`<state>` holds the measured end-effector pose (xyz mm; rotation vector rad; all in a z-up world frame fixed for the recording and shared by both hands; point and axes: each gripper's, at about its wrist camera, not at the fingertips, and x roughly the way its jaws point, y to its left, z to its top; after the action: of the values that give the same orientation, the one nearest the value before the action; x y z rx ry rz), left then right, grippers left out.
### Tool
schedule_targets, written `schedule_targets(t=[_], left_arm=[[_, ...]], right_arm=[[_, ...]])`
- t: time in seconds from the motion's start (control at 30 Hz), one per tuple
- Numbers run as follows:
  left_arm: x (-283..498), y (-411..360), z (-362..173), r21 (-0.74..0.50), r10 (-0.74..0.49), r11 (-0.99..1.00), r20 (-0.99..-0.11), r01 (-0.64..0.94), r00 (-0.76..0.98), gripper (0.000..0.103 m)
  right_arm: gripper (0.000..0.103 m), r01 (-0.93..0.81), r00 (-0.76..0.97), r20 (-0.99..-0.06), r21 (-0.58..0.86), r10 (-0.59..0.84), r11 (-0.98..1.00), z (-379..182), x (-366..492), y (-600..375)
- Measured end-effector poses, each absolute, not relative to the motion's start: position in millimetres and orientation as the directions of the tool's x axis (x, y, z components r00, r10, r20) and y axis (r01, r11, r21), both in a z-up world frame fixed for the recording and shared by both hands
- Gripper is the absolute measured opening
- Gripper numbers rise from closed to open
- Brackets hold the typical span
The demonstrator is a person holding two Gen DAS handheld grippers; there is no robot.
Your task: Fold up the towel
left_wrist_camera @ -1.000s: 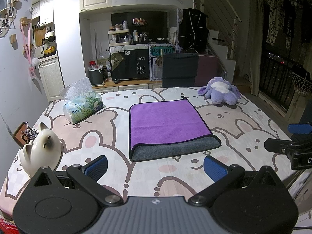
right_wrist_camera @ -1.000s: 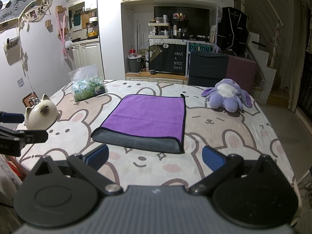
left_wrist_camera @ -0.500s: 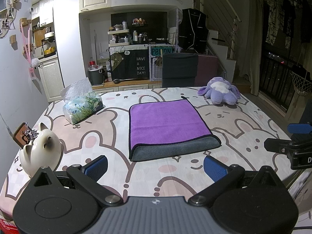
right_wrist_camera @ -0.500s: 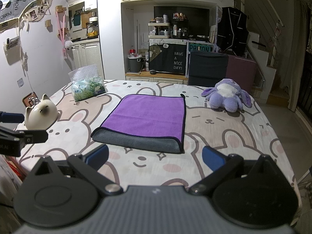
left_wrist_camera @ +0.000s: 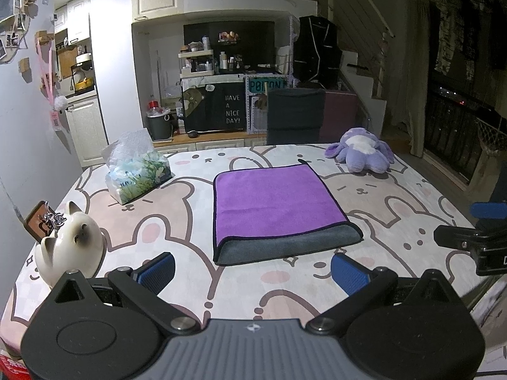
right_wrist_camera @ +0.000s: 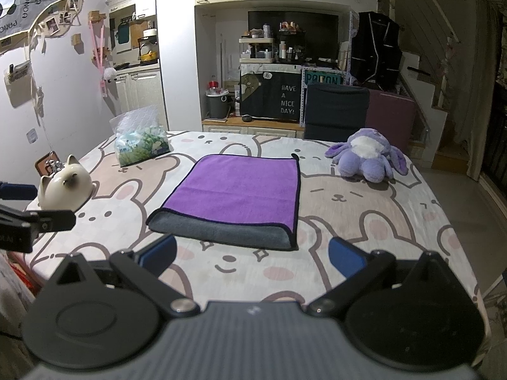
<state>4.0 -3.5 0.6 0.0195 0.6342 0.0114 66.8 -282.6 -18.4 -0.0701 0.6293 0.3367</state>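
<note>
A purple towel (left_wrist_camera: 275, 201) with a grey underside lies folded flat on the bunny-print table (left_wrist_camera: 396, 196), its grey fold edge nearest me. It also shows in the right wrist view (right_wrist_camera: 237, 194). My left gripper (left_wrist_camera: 252, 270) is open and empty, held just short of the towel's near edge. My right gripper (right_wrist_camera: 252, 258) is open and empty, also just short of the near edge. Each gripper shows at the other view's side edge.
A tissue pack (left_wrist_camera: 136, 166) stands at the far left. A white cat figurine (left_wrist_camera: 68, 248) sits at the near left by a small brown card. A purple plush toy (left_wrist_camera: 361, 155) lies at the far right. A dark chair (left_wrist_camera: 294, 117) stands behind the table (right_wrist_camera: 364, 215).
</note>
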Motion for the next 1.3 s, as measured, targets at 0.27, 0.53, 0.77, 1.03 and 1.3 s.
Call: schedule_targets(t=[0.27, 0.53, 0.77, 1.03, 1.3], left_arm=[[9.4, 0.3, 11.5, 0.031, 0.041, 0.999, -0.571, -0.029, 0.820, 0.103], [24.6, 9.6, 15.3, 0.023, 0.056, 0.998, -0.564, -0.052, 0.824, 0.103], [47.2, 14.9, 16.8, 0.028, 0.052, 0.999, -0.558, -0.043, 0.828, 0.103], [79.8, 23.7, 20.6, 0.018, 0.034, 0.999, -0.536, -0.029, 0.843, 0.103], [114.0, 28.1, 16.1, 0.038, 0.032, 0.999, -0.526, -0.014, 0.850, 0.103]], right_arm=[[0.103, -0.323, 0.775, -0.566, 0.029, 0.282, 0.946, -11.4, 66.8, -280.6], [0.103, -0.327, 0.795, -0.533, 0.024, 0.288, 0.945, -7.6, 78.6, -278.3], [0.103, -0.347, 0.809, -0.505, 0.002, 0.301, 0.938, -4.6, 93.3, -273.7], [0.103, -0.375, 0.818, -0.476, -0.016, 0.323, 0.927, -3.4, 116.7, -270.4], [0.103, -0.342, 0.830, -0.474, -0.013, 0.295, 0.940, -10.8, 149.3, -270.9]])
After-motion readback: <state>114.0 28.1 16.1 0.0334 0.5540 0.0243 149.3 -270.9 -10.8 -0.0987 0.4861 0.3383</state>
